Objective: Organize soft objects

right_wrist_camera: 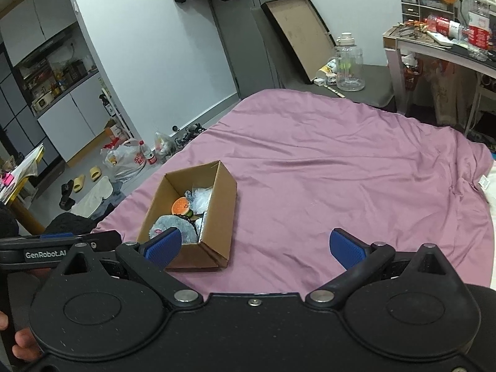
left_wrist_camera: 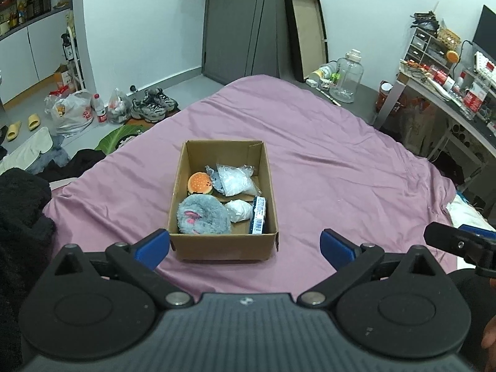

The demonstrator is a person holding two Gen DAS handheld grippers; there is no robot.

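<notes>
An open cardboard box sits on the purple bedspread. Inside lie a grey fluffy plush, a burger-shaped toy, a clear plastic bag, a white wad and a blue-and-white packet. My left gripper hovers open just short of the box's near wall, nothing between its fingers. My right gripper is open and empty to the right of the box, above bare bedspread.
Black clothing lies at the bed's left edge. Shoes, plastic bags and a bottle sit on the floor beyond. A large clear jug and a cluttered desk stand at the far right.
</notes>
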